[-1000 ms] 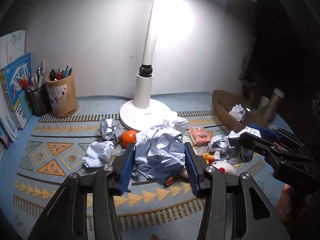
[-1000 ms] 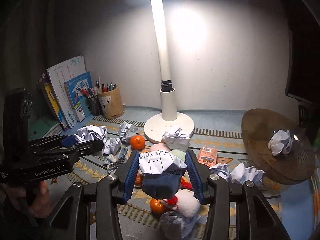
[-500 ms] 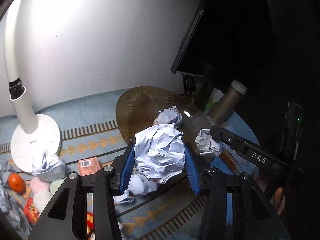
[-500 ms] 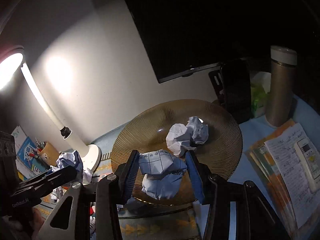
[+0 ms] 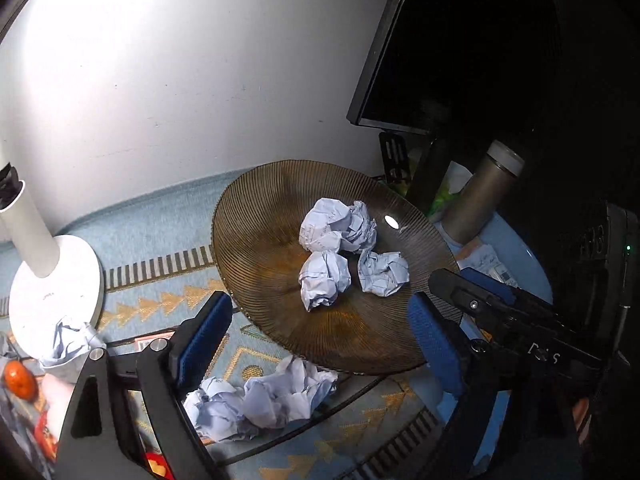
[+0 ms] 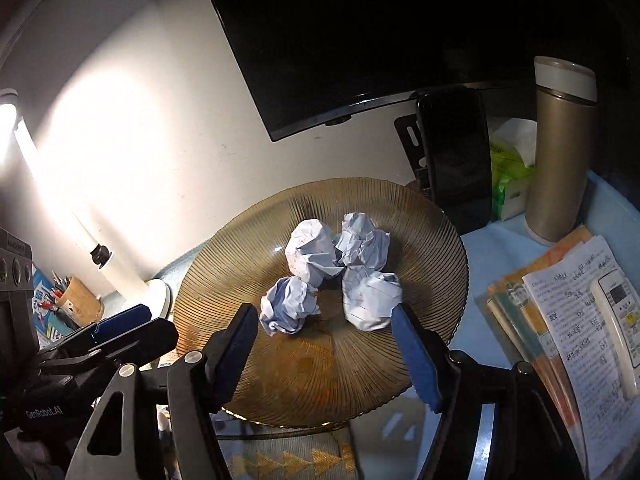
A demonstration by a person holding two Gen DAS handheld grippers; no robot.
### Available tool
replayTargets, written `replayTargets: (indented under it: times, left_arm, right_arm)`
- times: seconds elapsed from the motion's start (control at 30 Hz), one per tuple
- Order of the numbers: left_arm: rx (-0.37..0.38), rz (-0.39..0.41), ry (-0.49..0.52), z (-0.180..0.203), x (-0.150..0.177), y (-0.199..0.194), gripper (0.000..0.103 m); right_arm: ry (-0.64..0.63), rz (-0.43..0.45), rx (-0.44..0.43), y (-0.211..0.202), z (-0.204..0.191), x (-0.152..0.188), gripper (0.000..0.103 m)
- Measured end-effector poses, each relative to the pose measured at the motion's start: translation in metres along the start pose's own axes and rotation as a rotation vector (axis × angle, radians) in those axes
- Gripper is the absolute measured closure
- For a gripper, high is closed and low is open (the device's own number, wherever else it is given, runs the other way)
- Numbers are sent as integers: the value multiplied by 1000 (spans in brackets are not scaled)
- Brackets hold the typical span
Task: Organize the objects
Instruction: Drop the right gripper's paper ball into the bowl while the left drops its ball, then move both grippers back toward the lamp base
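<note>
Both grippers hang over the ribbed amber plate [image 6: 224, 280], and both have their jaws spread wide with nothing between them. In the right wrist view the right gripper [image 6: 324, 344] frames the lower middle of the frame; the left gripper [image 5: 320, 340] does the same in its own view, above the plate's near rim.

Four crumpled paper balls [image 6: 340, 268] lie on the plate at the centre of the frame, bunched together and touching one another. More crumpled paper [image 5: 260, 400] lies loose on the patterned mat [image 5: 160, 288] at the lower centre of the left view, just below the plate's edge, and another wad [image 5: 68, 344] rests against the white lamp base [image 5: 52, 280] at the lower left. An orange fruit [image 5: 18, 374] shows at the far left edge.

The paper should handle as very light and soft: it will give under the pads, spring back a little, and cannot break. A grip across the widest part of a ball, closing until the creases compress, looks safest; pinching a loose flap risks the wad unfolding or slipping free. Being so light, a ball could also cling to a pad on release or roll across the shallow plate.
</note>
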State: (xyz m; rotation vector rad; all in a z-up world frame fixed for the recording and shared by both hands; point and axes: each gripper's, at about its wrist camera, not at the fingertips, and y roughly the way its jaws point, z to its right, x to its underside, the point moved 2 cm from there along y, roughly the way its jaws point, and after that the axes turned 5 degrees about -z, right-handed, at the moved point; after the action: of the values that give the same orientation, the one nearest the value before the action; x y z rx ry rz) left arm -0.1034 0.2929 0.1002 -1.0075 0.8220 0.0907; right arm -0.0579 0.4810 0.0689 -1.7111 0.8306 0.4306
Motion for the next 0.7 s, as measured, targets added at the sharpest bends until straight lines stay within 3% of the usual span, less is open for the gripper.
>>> replayTargets:
  times: [0.3, 0.37, 0.57, 0.7]
  left_arm:
    - [-82, 149, -37, -35, 28, -104, 12]
    - [-109, 189, -66, -51, 39, -131, 6]
    - [-212, 286, -153, -107, 82, -199, 6]
    - [-274, 309, -235, -153, 111, -229, 6]
  right_arm:
    - [-134, 9, -94, -26, -69, 24, 35]
    - [-170, 7, -111, -29, -88, 32, 35]
    - [-245, -23, -193, -33, -136, 57, 35]
    - [-283, -48, -220, -28, -163, 71, 35]
